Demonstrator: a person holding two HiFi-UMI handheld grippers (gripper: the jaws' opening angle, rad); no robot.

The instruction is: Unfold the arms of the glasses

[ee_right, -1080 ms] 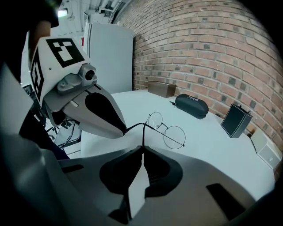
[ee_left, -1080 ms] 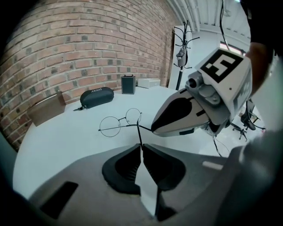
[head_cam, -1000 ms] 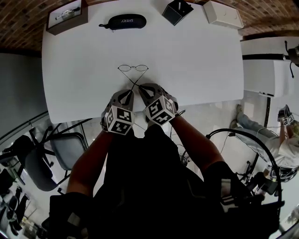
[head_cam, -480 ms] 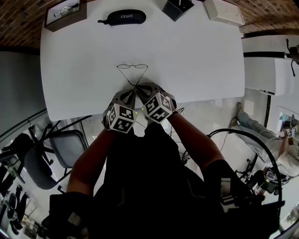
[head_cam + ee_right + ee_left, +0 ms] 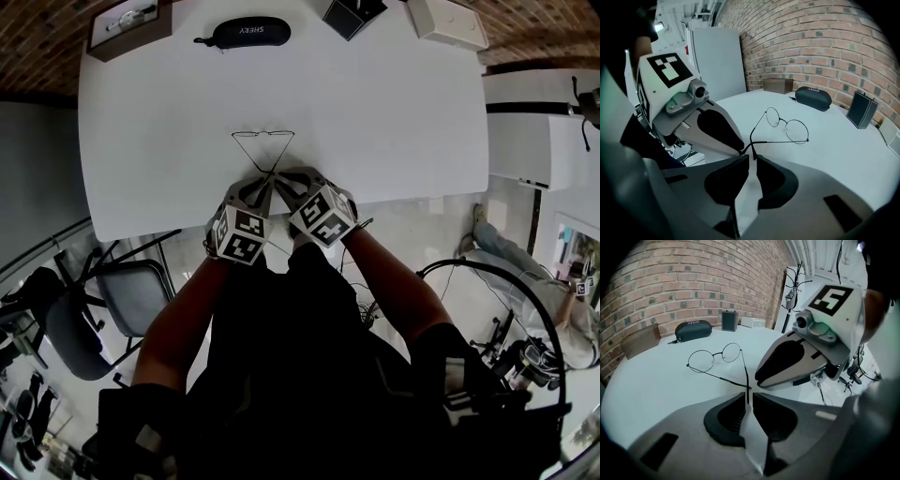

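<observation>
Thin round wire-framed glasses [image 5: 264,141] are laid centre-front on the white rounded worktop [image 5: 403,112], lenses behind, arms crossed twd the near edge. Along the far edge, L to R, are set: brown square box [image 5: 127,21], black oval zipped case [image 5: 248,31], black rectangular box [image 5: 352,11], white flat box [image 5: 448,21].

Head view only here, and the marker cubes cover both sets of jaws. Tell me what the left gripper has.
Observer: The left gripper has one arm tip of the glasses between its jaws, which have just been opening. A sliver of gap shows beside the wire.
Operator: Now report the right one.
Observer: The right gripper has the other arm's tip between jaws that stand slightly apart.
Operator: Describe the frame front.
Observer: It has thin round wire rims and stands upright on the white table, facing both grippers.
</observation>
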